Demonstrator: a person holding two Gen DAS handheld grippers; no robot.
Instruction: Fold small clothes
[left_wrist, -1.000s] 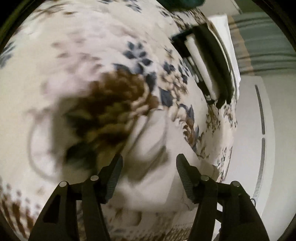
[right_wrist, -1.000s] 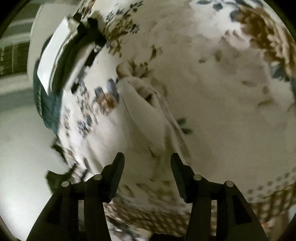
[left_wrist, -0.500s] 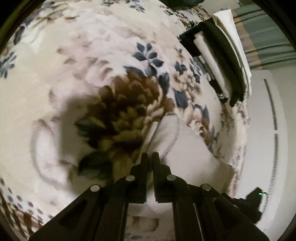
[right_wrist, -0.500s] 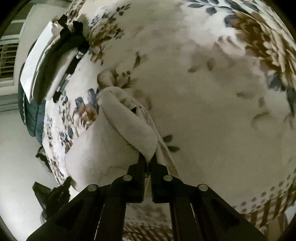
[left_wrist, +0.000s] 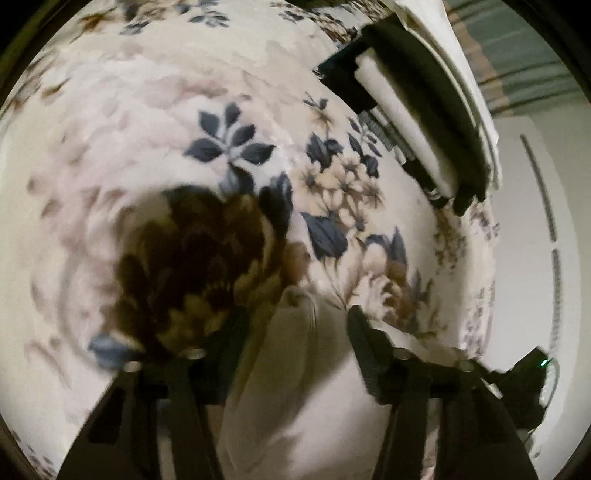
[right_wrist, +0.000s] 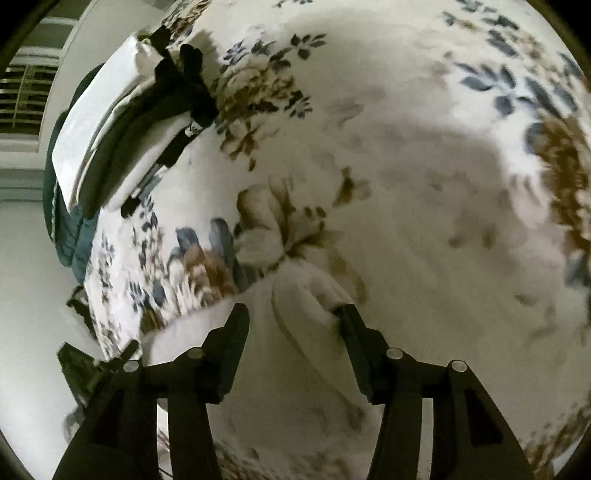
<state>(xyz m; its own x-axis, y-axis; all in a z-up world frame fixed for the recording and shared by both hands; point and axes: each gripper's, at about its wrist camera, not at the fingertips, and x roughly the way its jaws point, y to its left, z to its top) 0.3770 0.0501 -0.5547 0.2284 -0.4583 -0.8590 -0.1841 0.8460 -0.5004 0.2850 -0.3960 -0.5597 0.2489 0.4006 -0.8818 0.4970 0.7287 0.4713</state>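
A small white garment (left_wrist: 306, 387) lies on the floral blanket (left_wrist: 147, 129), right under my left gripper (left_wrist: 295, 325). The left gripper is open, one finger on each side of the cloth's folded edge. In the right wrist view the same white garment (right_wrist: 288, 332) lies between the fingers of my right gripper (right_wrist: 291, 321), which is open too. Its bunched edge touches the right finger. Neither gripper holds the cloth.
A stack of folded black and white clothes (left_wrist: 417, 99) lies at the blanket's far edge, also in the right wrist view (right_wrist: 122, 140). A teal cloth (right_wrist: 66, 229) hangs off the edge there. The other gripper's body (left_wrist: 528, 384) shows at the right.
Both grippers shut on the white garment half a second ago and have now opened, letting it drop onto the blanket. The views are slightly blurred by motion.
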